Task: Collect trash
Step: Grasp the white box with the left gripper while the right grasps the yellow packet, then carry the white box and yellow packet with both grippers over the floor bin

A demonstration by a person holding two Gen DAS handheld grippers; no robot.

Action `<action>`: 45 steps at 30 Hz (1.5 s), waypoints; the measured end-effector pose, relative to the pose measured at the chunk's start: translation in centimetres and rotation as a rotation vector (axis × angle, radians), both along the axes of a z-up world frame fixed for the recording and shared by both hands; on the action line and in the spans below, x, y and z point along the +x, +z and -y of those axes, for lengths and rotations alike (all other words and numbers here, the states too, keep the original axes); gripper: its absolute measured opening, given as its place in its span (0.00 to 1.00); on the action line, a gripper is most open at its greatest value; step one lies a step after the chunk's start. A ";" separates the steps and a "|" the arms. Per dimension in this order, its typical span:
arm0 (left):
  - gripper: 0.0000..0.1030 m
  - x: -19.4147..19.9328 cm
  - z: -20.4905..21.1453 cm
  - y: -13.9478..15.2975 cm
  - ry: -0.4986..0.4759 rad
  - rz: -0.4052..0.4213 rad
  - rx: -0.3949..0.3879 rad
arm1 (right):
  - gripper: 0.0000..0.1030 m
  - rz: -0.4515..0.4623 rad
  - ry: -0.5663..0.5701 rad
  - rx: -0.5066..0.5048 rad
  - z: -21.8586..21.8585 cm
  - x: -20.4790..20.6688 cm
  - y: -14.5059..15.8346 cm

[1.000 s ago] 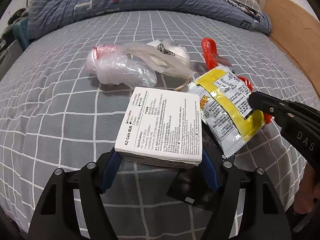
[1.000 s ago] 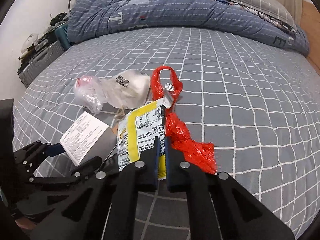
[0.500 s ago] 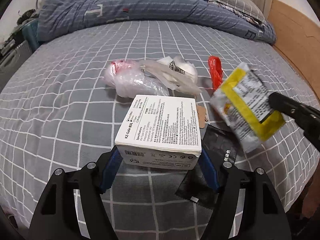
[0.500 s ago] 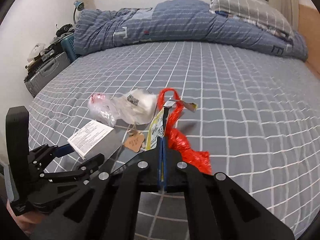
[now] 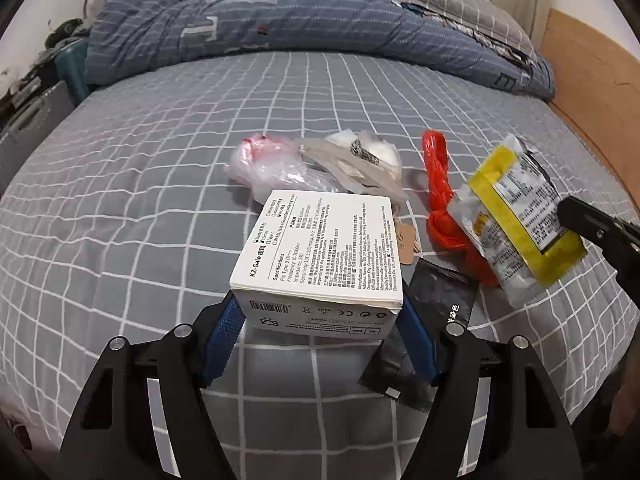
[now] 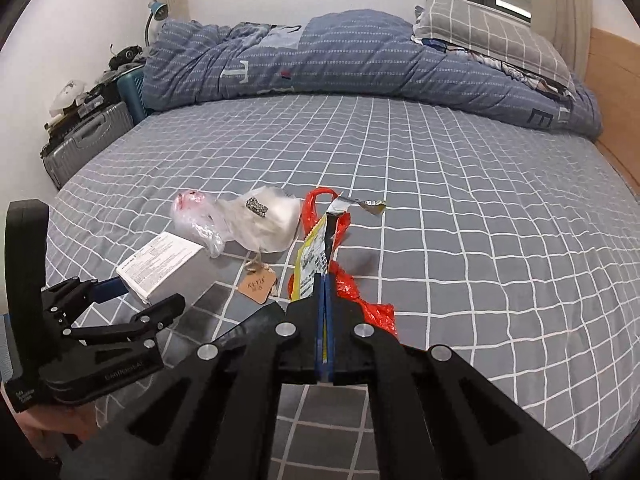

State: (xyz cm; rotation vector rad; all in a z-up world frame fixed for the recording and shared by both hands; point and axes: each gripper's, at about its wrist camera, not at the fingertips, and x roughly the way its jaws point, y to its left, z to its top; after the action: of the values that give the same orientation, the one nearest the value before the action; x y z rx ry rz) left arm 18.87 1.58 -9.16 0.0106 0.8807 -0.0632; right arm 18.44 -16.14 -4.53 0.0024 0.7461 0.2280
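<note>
White box (image 5: 320,256) is clamped by its side walls in the left gripper (image 5: 320,344): stiff, probably light. Yellow snack wrapper (image 6: 314,256), thin and crinkly, is pinched at one edge by the right gripper (image 6: 325,320); red bag (image 5: 440,208) is left at 1 o'clock, soft, easily bunched.

The white box (image 5: 320,256) covers the near part of the clear plastic bags (image 5: 280,168) and one end of the black sachet (image 5: 424,328). The yellow snack wrapper (image 5: 516,216) hides much of the red plastic bag (image 5: 440,208). Small print on the box is too fine to read.
</note>
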 end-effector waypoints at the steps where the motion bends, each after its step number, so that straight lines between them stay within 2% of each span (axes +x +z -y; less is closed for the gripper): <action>1: 0.67 -0.2 -0.1 0.2 0.006 0.007 0.001 | 0.00 0.003 -0.001 0.001 0.1 -0.3 0.2; 16: 0.67 -5.3 0.2 2.2 -0.016 0.056 -0.022 | 0.00 0.047 -0.009 -0.010 0.5 -5.0 2.1; 34: 0.67 -10.0 0.6 1.9 0.017 0.041 -0.021 | 0.00 0.063 -0.027 -0.018 1.1 -9.8 2.8; 45: 0.67 -13.3 1.3 2.9 -0.003 0.057 -0.027 | 0.00 0.067 -0.025 -0.012 1.1 -13.0 3.2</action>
State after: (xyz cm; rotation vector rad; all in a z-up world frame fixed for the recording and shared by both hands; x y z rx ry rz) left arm 5.52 0.30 -6.30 -0.0115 0.8227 -0.0776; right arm 5.43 -17.28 -1.32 -0.0076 0.6807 0.1985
